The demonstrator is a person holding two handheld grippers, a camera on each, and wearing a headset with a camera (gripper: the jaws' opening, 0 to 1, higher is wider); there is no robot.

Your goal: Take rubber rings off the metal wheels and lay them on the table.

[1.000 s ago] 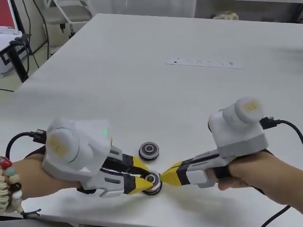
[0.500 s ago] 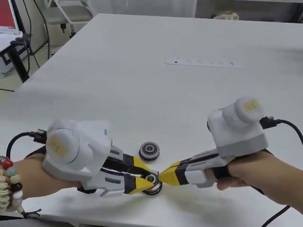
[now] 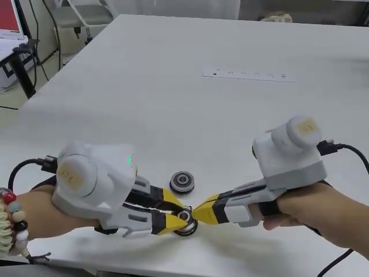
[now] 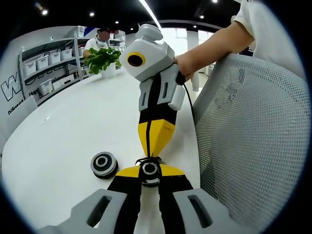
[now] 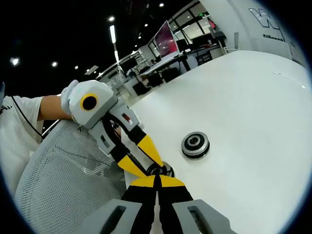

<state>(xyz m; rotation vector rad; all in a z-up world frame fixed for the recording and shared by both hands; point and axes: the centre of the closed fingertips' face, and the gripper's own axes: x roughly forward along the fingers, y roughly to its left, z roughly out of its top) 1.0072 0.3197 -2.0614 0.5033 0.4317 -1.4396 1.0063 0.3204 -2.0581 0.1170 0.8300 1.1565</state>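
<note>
Right hand-held gripper (image 3: 195,214) edged closer, jaws pressed together at small rubber-ringed metal wheel (image 3: 185,220); left hand-held gripper (image 4: 149,170) pinching it; second ringed wheel (image 3: 181,182) nearby.

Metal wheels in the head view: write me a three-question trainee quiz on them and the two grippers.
1. True or false: the free wheel lies on the table, touched by neither gripper.
2. The left gripper has its jaws: A) wide open in the air; B) closed on the held wheel; C) closed on nothing.
3. Fill in: the right gripper, jaws together, has its tip at the ___ wheel (held or free).
Key: 1 true; 2 B; 3 held.
</note>
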